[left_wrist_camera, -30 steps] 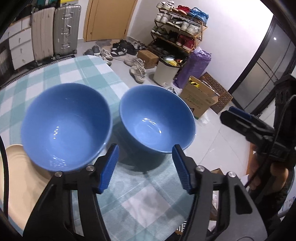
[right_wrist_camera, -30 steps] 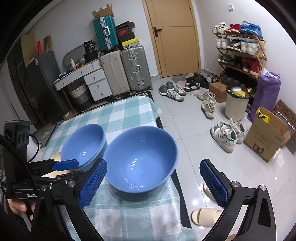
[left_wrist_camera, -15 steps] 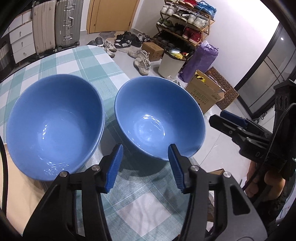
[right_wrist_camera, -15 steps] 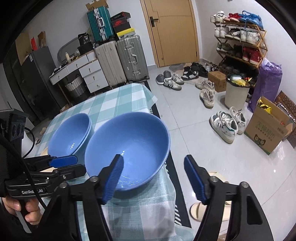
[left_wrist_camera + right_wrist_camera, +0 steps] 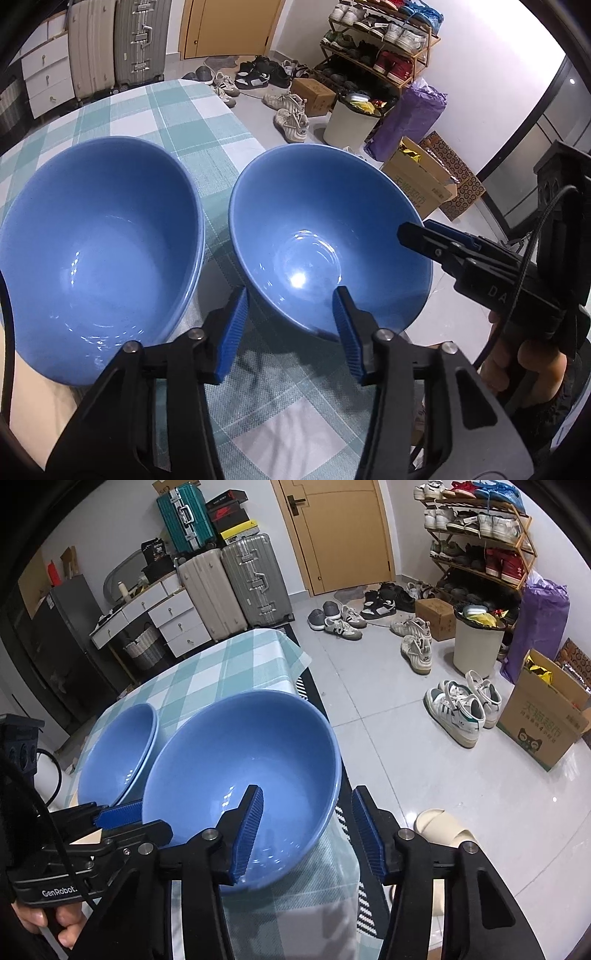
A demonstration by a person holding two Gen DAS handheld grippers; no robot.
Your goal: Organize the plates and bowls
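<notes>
The nearer blue bowl (image 5: 328,236) stands at the edge of the worktop (image 5: 177,110), on its checked cloth, with a second blue bowl (image 5: 99,251) just beside it, apart by a narrow strip of cloth. Both look like glazed ceramic: stiff, fairly heavy for their size, slick under a pad and likely to chip or break if dropped, so the rim wall is the sensible place to pinch, one pad inside and one outside. The left tool (image 5: 291,328) straddles the near rim of the nearer bowl that way, one pad outside the wall and the other over the inside; its jaws have just been closing with the rim between them, but whether either pad touches the glaze is hard to make out, and it reads as not yet clamped. The right tool (image 5: 308,830) straddles the same bowl's rim at another spot, one pad in the bowl and one out past its edge; its jaws too have just been closing around the rim, with a clear gap on the outer side. A pale plate (image 5: 33,402) shows under the second bowl, mostly hidden and cut off by the frame. The bowls' undersides and feet are out of sight.
</notes>
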